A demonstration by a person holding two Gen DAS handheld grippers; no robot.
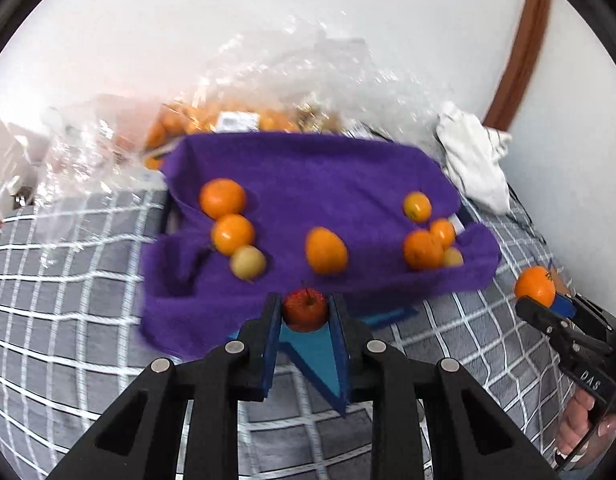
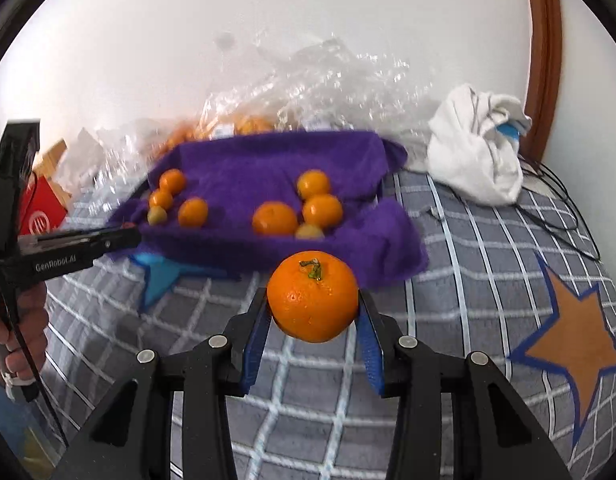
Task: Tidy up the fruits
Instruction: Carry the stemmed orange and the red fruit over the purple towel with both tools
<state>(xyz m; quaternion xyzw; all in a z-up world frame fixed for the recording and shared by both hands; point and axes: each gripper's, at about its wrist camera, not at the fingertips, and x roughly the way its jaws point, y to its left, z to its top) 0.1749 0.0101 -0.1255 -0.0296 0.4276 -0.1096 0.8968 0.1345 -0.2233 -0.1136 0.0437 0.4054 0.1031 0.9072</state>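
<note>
We hold an apple point(image 1: 306, 309) clamped in our left gripper point(image 1: 306, 312). Our right gripper point(image 2: 312, 312) grips an orange point(image 2: 312, 297). Seven oranges lie on the purple towel point(image 1: 308, 176).

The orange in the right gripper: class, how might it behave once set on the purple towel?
The orange is round, so it will probably roll. The purple towel looks soft and rumpled, which may check it. Its skin looks firm, so probably not fragile.

Black left gripper point(image 1: 306, 312) with blue pads, silver screws and white lettering on its side.
</note>
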